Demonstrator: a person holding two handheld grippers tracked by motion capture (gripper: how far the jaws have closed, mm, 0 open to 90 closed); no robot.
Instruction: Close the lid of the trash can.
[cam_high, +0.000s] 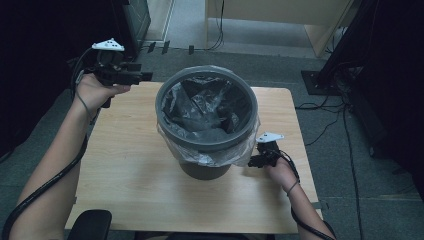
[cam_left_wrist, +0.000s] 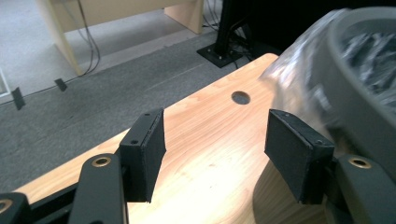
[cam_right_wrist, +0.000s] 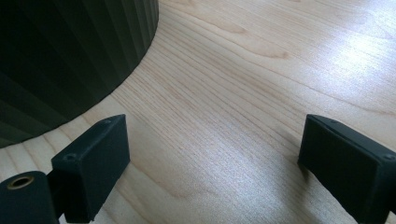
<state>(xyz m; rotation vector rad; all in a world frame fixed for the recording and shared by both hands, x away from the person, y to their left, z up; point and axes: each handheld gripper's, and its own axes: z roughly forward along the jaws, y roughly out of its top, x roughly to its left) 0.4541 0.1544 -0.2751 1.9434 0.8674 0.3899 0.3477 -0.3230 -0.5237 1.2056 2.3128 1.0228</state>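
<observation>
One bin (cam_high: 206, 117) (one bag (cam_high: 172, 141) inside), mid-table (cam_high: 125, 170). Left gripper (cam_high: 146, 76) at 10 o'clock, right gripper (cam_high: 251, 161) at 4; both jaws spread, empty.

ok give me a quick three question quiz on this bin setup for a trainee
1. True or false: the clear bag is folded over the rim of the grey bin.
2. Which tongs are beside the bin's base, near the tabletop: A) left tongs B) right tongs?
3. Fill in: in the left gripper view, both pads stand apart with nothing but the wooden ____ between them.

Key
1. True; the plastic hangs down outside the rim.
2. B; the right gripper view has the ribbed bin wall close by. The left tongs are held up at the table's far left corner.
3. Table; those tongs are open and empty.
</observation>
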